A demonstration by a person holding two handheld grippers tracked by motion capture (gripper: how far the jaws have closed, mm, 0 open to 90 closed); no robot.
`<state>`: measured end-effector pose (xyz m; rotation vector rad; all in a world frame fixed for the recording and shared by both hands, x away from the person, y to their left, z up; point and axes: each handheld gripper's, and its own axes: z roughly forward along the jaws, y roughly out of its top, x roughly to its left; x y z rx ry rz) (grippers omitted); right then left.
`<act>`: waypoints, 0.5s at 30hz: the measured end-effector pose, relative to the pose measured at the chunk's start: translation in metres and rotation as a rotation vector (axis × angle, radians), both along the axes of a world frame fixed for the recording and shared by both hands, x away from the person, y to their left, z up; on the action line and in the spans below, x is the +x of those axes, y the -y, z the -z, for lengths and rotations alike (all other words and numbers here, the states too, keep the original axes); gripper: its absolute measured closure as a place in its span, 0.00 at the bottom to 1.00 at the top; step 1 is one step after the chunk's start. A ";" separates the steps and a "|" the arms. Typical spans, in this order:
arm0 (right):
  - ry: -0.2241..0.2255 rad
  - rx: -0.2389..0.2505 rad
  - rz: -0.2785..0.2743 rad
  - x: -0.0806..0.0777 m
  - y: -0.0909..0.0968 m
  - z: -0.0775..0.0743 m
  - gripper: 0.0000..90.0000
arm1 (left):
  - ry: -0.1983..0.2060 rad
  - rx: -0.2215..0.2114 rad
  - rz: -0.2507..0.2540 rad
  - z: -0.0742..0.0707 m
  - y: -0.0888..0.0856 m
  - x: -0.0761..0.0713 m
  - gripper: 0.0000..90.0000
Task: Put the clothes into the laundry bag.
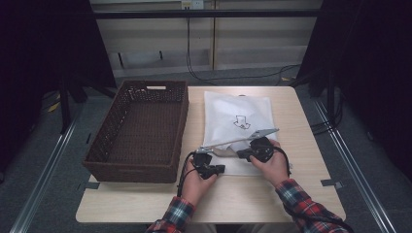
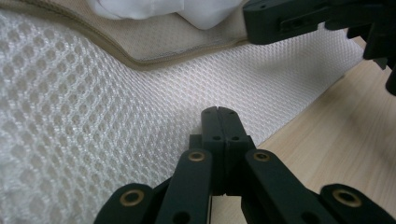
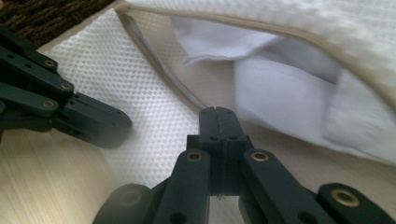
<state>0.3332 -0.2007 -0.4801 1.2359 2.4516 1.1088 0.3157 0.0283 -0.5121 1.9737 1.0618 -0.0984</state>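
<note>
At centre frame, a white mesh bag (image 1: 236, 124) lies on the wooden surface (image 1: 301, 160) beside a wicker basket (image 1: 138, 128). Left tongs (image 1: 217, 169) and right tongs (image 1: 241, 154), both closed and empty, rest at its near edge.

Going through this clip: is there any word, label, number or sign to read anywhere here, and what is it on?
No readable words or numbers.
White mesh bag: a small black printed mark, shaped like a downward arrow; any lettering in it is too small to read.
Wicker basket: nothing written on it.
Left gripper and right gripper: no markings to read.
</note>
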 end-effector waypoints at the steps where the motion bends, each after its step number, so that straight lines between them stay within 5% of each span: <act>1: 0.002 -0.003 0.002 0.000 -0.004 0.001 1.00 | 0.001 0.004 -0.002 0.000 0.000 0.000 1.00; 15: 0.013 -0.037 0.012 0.014 -0.013 0.017 1.00 | -0.011 -0.016 -0.001 0.001 -0.002 0.001 1.00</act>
